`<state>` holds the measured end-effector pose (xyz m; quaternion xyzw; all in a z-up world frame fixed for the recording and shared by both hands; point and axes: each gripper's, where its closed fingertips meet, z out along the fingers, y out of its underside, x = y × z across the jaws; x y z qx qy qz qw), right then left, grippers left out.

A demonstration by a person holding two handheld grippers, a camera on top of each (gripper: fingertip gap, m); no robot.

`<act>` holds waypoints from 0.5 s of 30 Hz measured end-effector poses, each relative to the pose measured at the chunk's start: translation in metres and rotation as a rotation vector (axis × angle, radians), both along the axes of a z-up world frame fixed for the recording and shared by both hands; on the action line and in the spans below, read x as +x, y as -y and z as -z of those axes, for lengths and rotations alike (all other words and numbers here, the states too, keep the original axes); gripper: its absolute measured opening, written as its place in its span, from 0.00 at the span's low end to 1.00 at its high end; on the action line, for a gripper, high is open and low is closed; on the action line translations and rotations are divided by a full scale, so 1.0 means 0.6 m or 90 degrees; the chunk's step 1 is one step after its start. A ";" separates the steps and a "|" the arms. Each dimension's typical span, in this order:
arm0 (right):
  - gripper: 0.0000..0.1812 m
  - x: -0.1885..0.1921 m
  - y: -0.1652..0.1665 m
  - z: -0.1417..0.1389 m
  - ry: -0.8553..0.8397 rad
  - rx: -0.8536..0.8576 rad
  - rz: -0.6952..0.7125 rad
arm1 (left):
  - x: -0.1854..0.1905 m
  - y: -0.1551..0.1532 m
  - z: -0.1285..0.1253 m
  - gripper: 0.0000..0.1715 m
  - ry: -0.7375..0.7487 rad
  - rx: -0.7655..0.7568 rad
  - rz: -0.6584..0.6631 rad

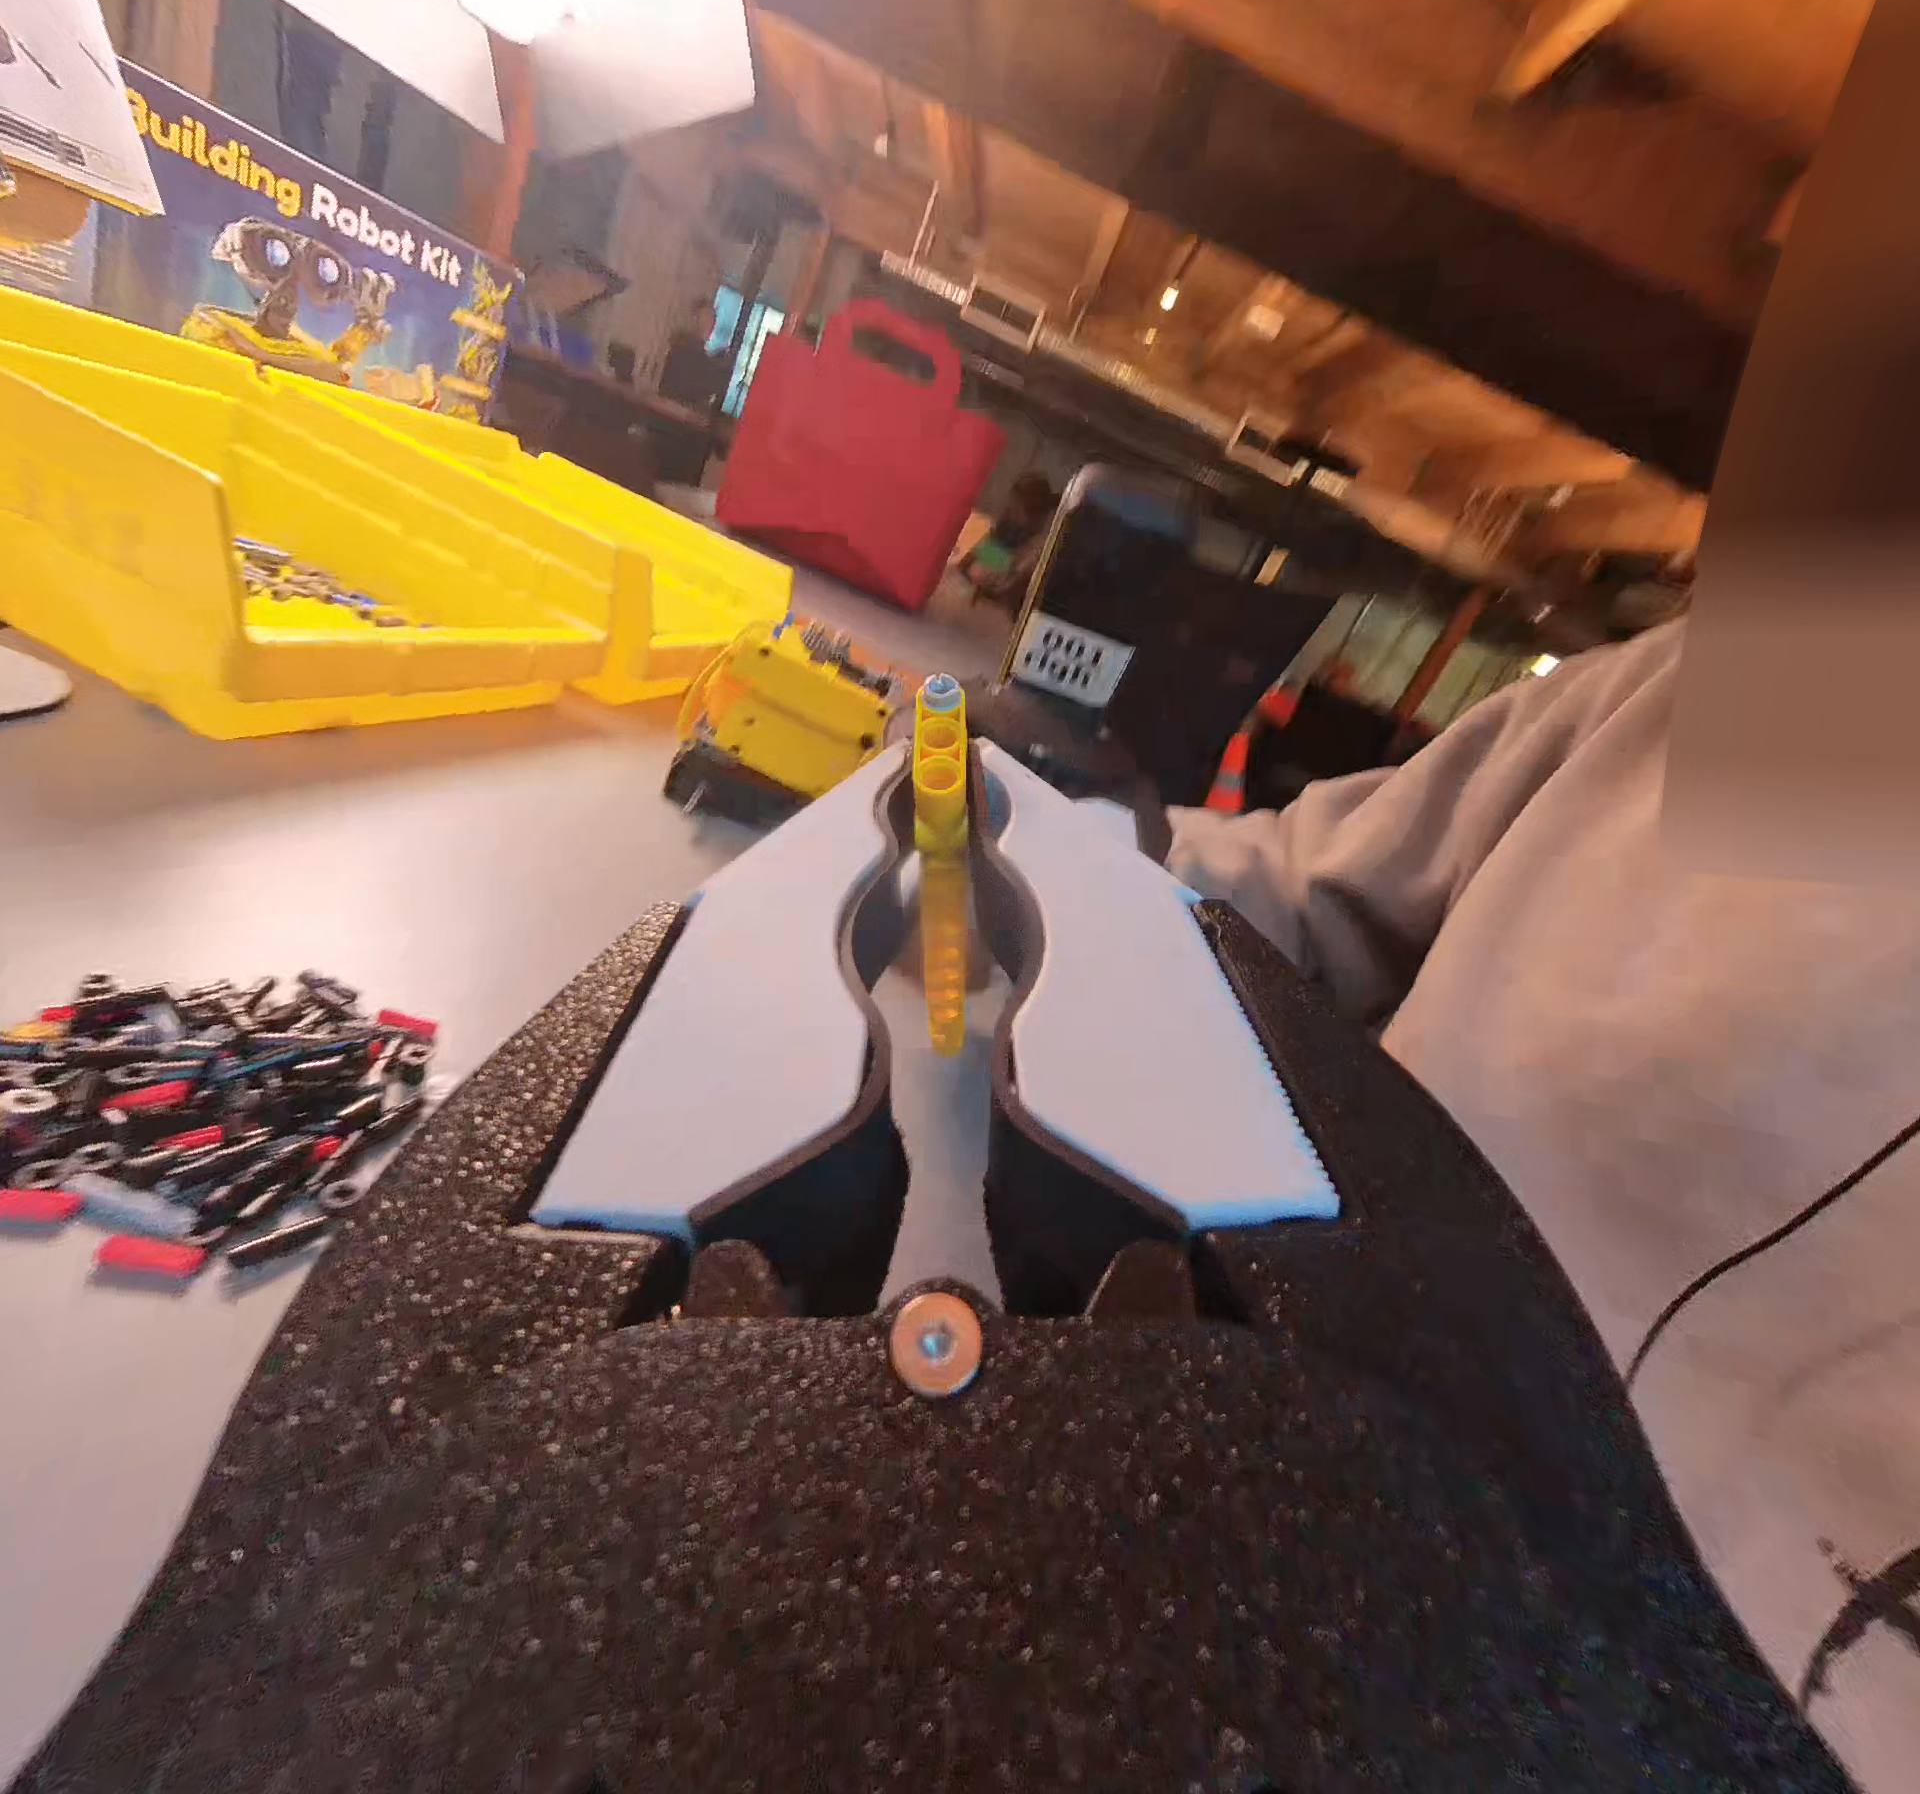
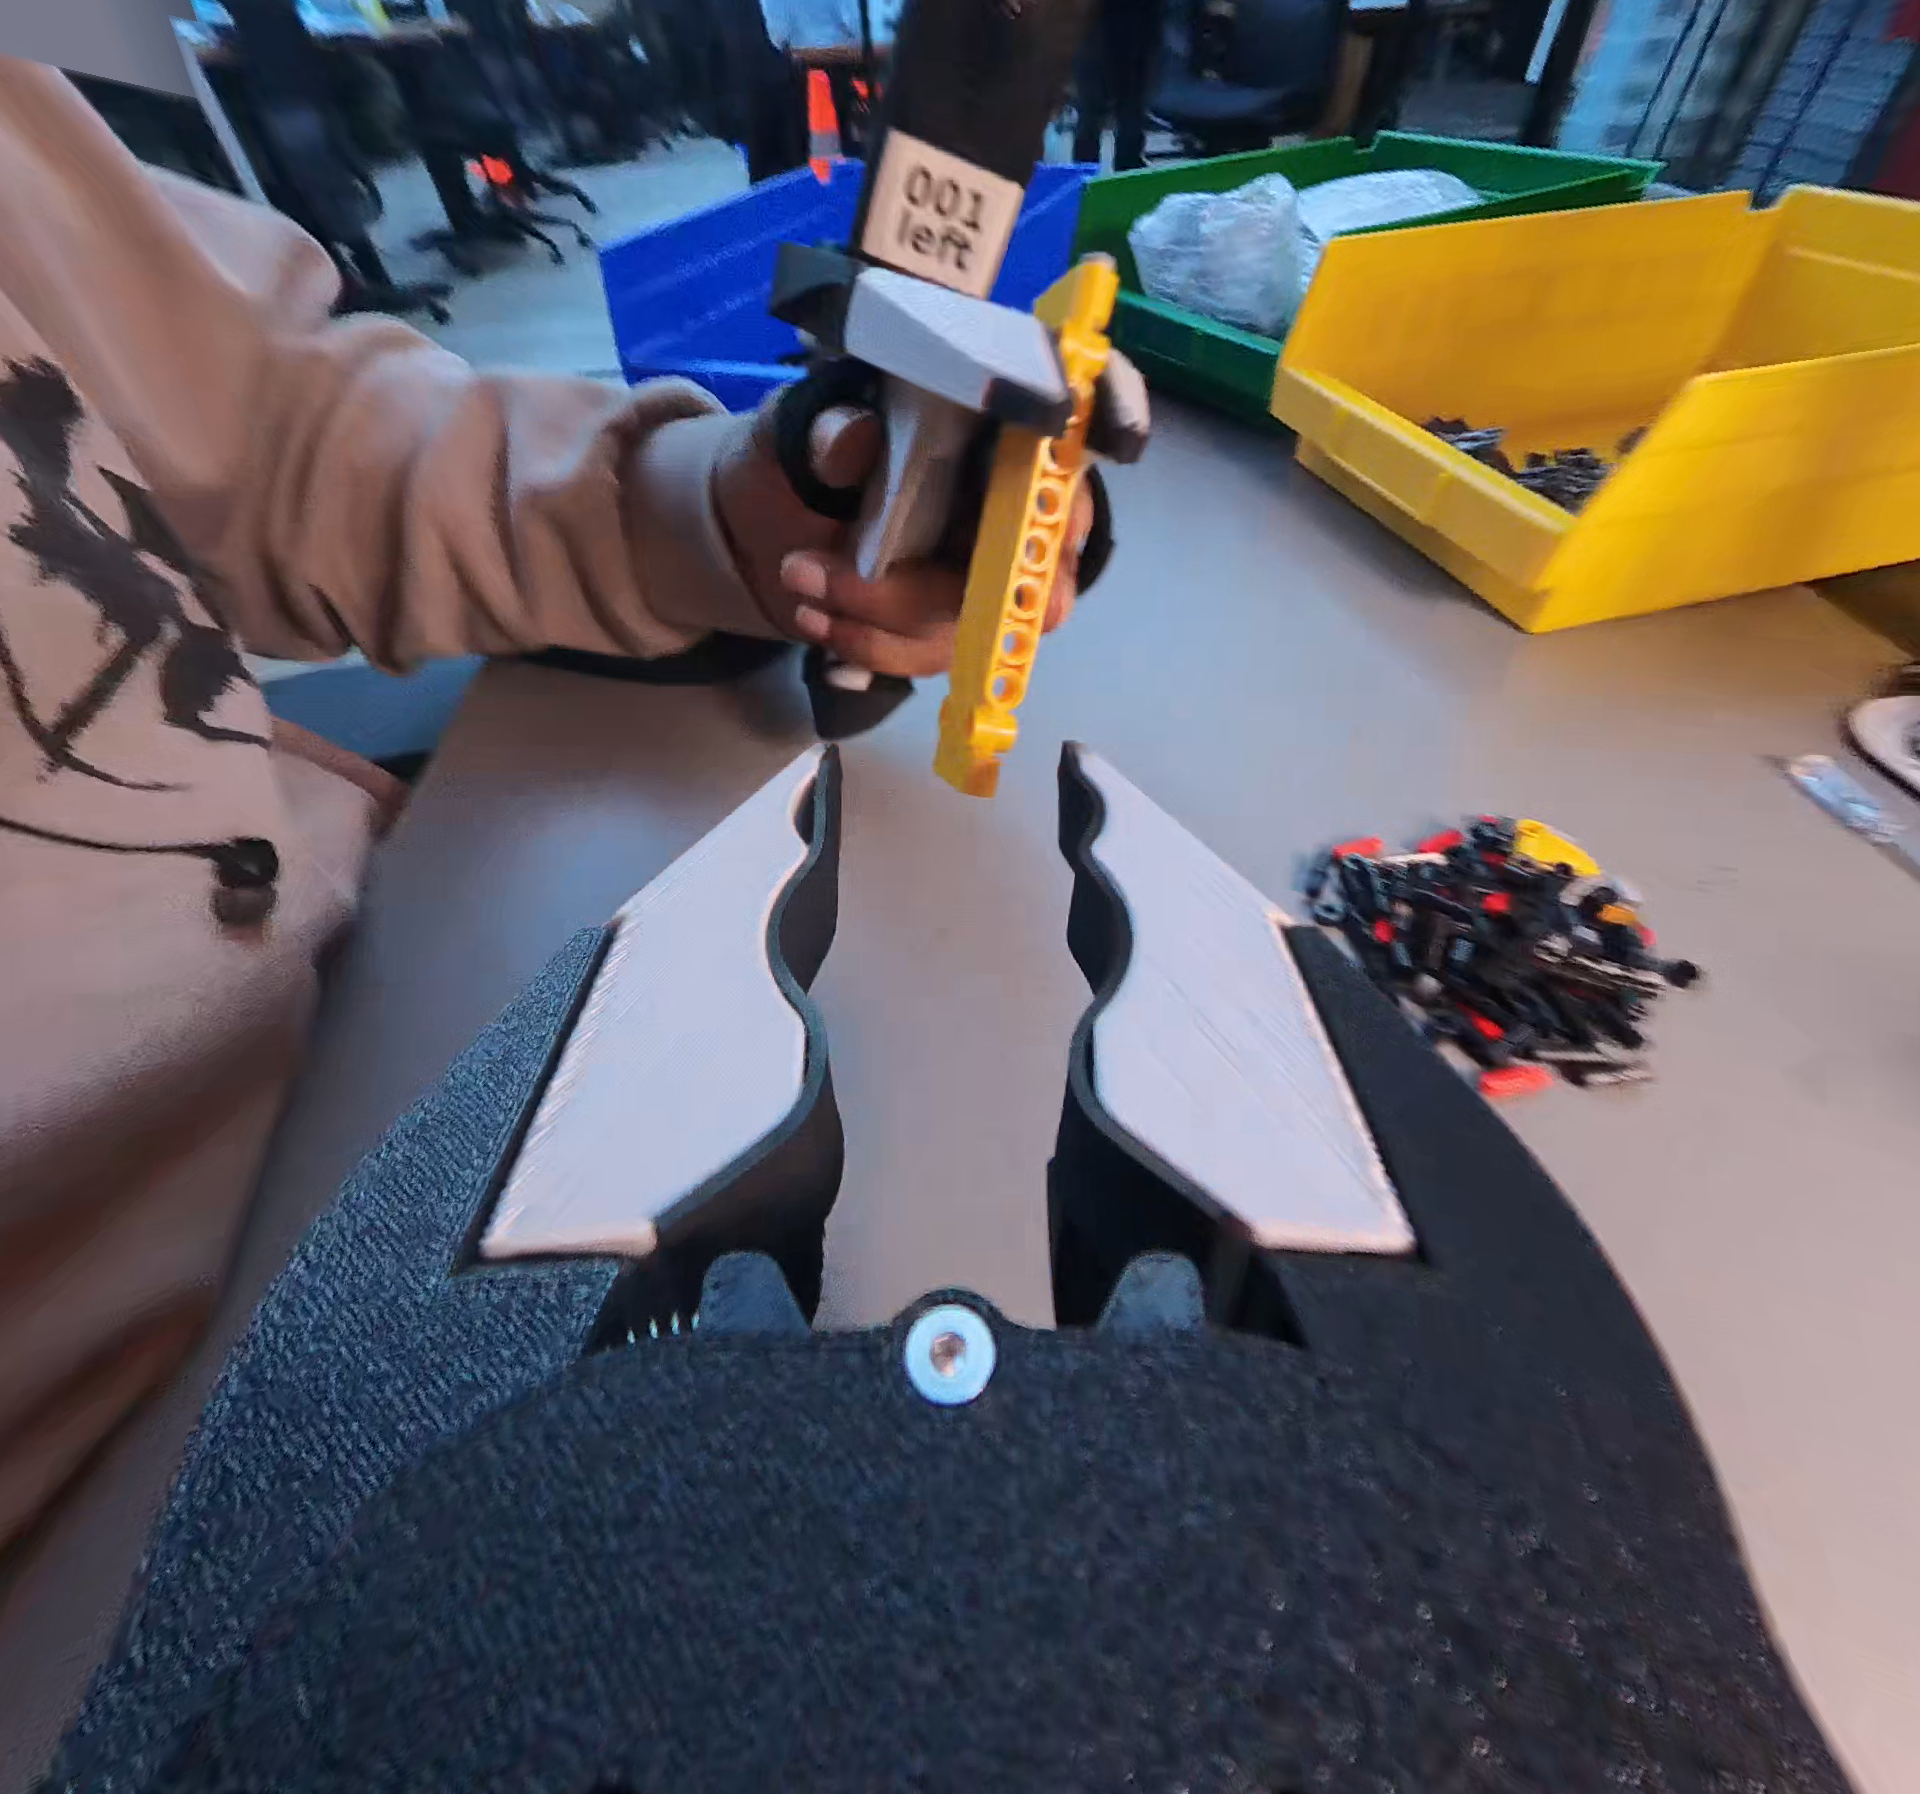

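Left gripper (image 1: 940,788): black textured body closest to the lens, grey fingers clenched on a yellow holed beam (image 1: 940,768); the beam runs lengthwise between the fingers and pokes out past the tips at 12 o'clock, a small grey pin in its end hole.
Right gripper (image 2: 945,757): released, grey fingers spread with bare table between them, holding nothing.
Beam seen from the right: the yellow holed beam (image 2: 1023,549) hangs tilted at 12 o'clock, its lower end just beyond the right fingertips, clamped by the other gripper, which a hand (image 2: 831,560) in a beige sleeve grips.
Writing: a printed label sits on the left gripper's handle, a like one on a black device at 1 o'clock in the left view; the dark blue box (image 1: 312,258) at 10 o'clock bears a printed title and a robot picture.
Table (image 2: 1299,664): grey; a heap of small black and red parts (image 2: 1486,955) lies at 3 o'clock of the right gripper.
Bins: yellow bin (image 2: 1558,414) with dark parts at 2 o'clock, green bin (image 2: 1195,331) with crumpled plastic and blue bin (image 2: 707,290) behind.
Left view surroundings: a yellow block model (image 1: 779,716) near the fingertips at 11 o'clock, red bag (image 1: 852,456) beyond.
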<state>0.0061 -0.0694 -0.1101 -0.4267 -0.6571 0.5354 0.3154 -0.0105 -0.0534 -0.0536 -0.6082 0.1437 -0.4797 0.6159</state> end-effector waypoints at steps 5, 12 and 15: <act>0.06 -0.017 0.004 -0.013 -0.025 -0.061 0.018 | -0.017 -0.009 0.005 0.08 0.062 -0.035 0.000; 0.04 0.009 -0.090 -0.061 -0.104 -0.141 0.127 | -0.059 -0.025 0.046 0.05 -0.041 -0.080 -0.086; 0.04 0.016 -0.102 -0.052 -0.097 -0.120 0.149 | -0.057 -0.029 0.058 0.07 -0.077 -0.092 -0.096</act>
